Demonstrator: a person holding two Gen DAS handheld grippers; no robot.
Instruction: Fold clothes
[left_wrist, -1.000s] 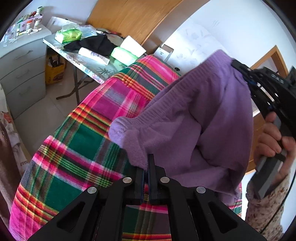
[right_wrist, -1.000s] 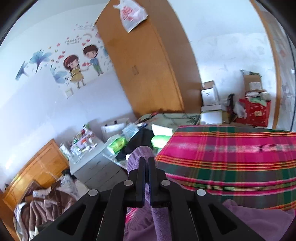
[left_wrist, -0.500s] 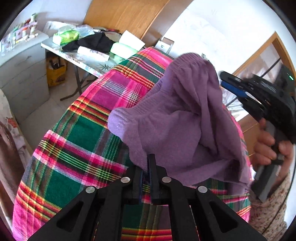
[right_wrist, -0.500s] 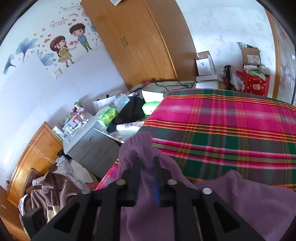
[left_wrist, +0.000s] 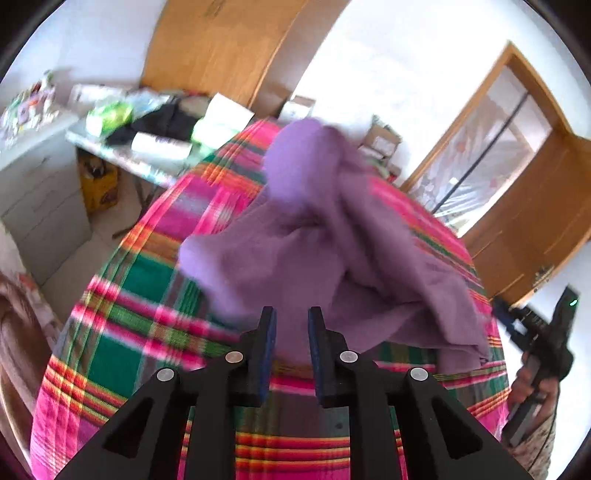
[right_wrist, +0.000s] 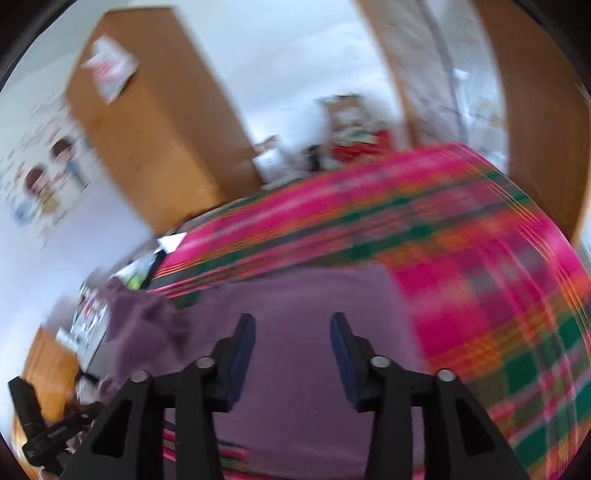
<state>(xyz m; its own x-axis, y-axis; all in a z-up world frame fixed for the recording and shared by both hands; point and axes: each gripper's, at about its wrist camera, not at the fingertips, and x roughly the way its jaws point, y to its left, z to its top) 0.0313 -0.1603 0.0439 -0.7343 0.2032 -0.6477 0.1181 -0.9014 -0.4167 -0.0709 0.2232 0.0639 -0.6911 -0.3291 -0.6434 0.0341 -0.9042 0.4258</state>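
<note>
Purple knitwear (left_wrist: 332, 243) lies in a rumpled heap on the plaid bedspread (left_wrist: 122, 332), mounded toward the middle of the bed and trailing down to its near edge, where a loose flap hangs over the stripes. In the right wrist view the same garment (right_wrist: 295, 332) spreads flatter beneath the fingers, with a bunched part lifted toward the bed's left edge.

The left gripper (left_wrist: 290, 325) has its jaws parting, a narrow gap showing between the blue pads; purple cloth fills the view behind that gap, but the pads do not appear to press on it. The right gripper (right_wrist: 291, 339) has its jaws spreading wide, nothing pinched, only the cloth lying below. Its handle and the person's hand (left_wrist: 532, 384) show at the bed's right edge in the left view.

Both letting go together reads as a drop: the garment looks released onto the bed so it can be laid out before any fold. The heap is far from flat, so folding seems barely begun. Smoothing it and finding clean edges or corners to pinch would come first.
</note>
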